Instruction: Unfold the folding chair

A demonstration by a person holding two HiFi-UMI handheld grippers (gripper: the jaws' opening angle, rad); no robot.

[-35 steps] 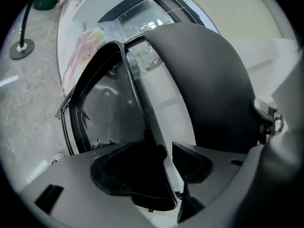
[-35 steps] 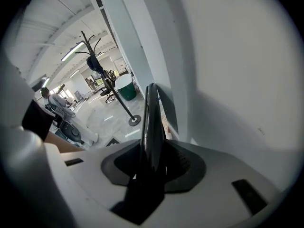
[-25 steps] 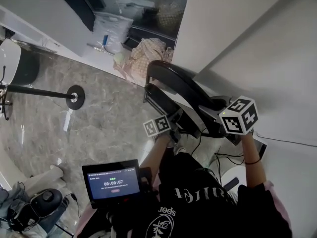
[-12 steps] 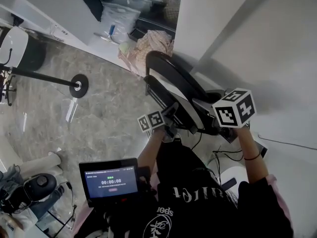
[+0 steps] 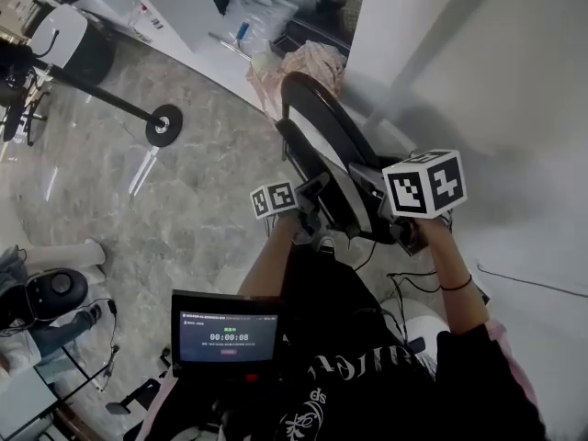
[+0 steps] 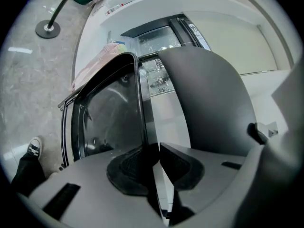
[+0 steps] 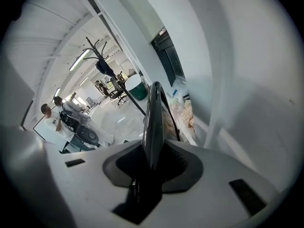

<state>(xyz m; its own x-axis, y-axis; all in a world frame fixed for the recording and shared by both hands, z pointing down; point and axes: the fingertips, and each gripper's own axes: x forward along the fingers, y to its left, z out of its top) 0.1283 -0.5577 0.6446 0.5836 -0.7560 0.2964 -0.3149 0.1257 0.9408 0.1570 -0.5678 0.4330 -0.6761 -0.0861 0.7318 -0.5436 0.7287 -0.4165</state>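
While the left gripper [image 6: 158, 150] is pressing its jaws onto a thin black rim of the folding chair [image 6: 110, 113], having just been closing on it, the right gripper [image 7: 153, 161] is clamping another edge of the same chair. Its jaws have just been opening a little, with the dark panel edge filling the gap between the pads.

In the head view both grippers are sitting low on the chair, left one on its left side, right one on its right. The left forearm [image 5: 271, 265] is reaching forward from the body. The right forearm [image 5: 457, 288] is stretching further out, wearing a thin dark band [image 5: 456, 286] at the wrist.

The chair is standing folded directly in front of the person, just beside a white wall [image 5: 514, 81]. Its curved top is pointing away from the person. It is made of flat, smooth black panels with rounded corners in slim tube framing.

Around it a glossy, grey-veined stone floor [image 5: 184, 209] is spreading out. A dark stand [image 5: 163, 125] with a round base is standing well apart on the left, and a patterned cloth [image 5: 312, 62] is lying bunched beyond the chair. Thin cables [image 5: 404, 283] are trailing near the person's feet. A small screen [image 5: 228, 327] is glowing at chest level, and a black-and-white shoe [image 6: 34, 147] is showing beside the chair's frame.
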